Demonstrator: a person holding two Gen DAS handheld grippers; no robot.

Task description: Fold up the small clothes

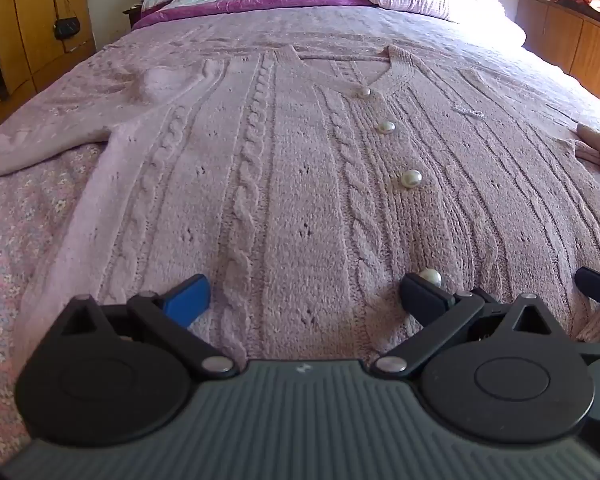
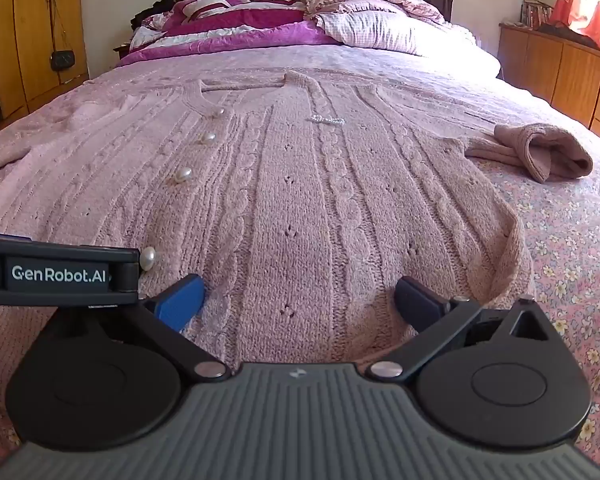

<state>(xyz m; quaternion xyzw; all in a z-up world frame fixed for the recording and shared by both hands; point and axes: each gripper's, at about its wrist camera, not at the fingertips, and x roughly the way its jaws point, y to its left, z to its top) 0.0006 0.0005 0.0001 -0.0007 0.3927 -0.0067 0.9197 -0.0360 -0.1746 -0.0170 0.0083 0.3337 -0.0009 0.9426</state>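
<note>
A pink cable-knit cardigan (image 1: 300, 184) with pearl buttons (image 1: 411, 179) lies flat, front up, on the bed; it also fills the right wrist view as the cardigan (image 2: 300, 200). My left gripper (image 1: 304, 296) hovers over its lower hem, jaws wide apart, nothing between them. My right gripper (image 2: 300, 300) is open over the hem's right half, also with nothing between its fingers. The left gripper's body (image 2: 60, 276) shows at the right wrist view's left edge. The right sleeve (image 2: 540, 152) is folded back on itself; the left sleeve (image 1: 40, 140) stretches out to the side.
The floral bedspread (image 2: 572, 240) borders the cardigan. Pillows and a magenta quilt (image 2: 260, 28) pile at the headboard. A wooden wardrobe (image 1: 32, 20) stands left, a low wooden cabinet (image 2: 560, 68) right.
</note>
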